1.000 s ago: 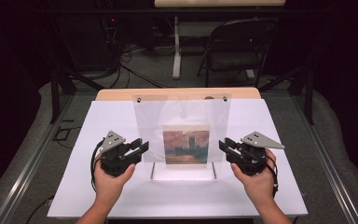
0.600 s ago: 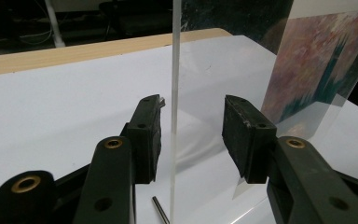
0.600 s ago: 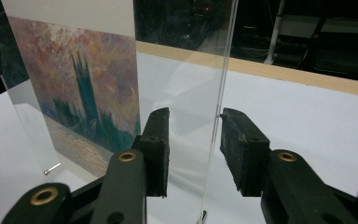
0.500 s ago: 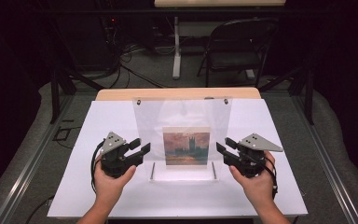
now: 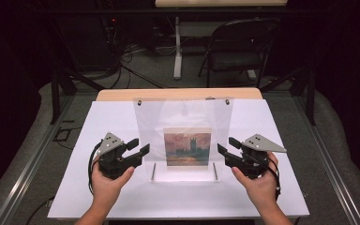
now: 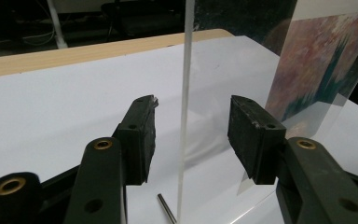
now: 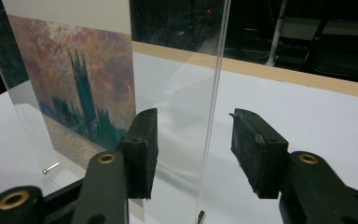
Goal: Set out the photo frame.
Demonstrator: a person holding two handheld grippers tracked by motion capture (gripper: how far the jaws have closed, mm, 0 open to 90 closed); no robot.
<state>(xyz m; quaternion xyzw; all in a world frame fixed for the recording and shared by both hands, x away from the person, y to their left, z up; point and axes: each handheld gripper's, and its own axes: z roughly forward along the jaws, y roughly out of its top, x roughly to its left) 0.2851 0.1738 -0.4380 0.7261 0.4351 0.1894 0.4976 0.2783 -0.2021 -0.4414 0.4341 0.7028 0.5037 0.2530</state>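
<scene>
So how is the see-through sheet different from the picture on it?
The clear sheet is much bigger and you can see through it; the picture is small, solid and painted in orange and blue-green. The sheet stands up on the white table, while the picture sits flat against the sheet's lower middle. Both are upright, flat rectangles.

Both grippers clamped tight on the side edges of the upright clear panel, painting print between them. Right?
Not clamped. Both sets of jaws have just been opening: the left gripper and the right gripper each straddle an edge of the clear panel with gaps beside the pads, as both gripper views show. The print does sit between them.
</scene>
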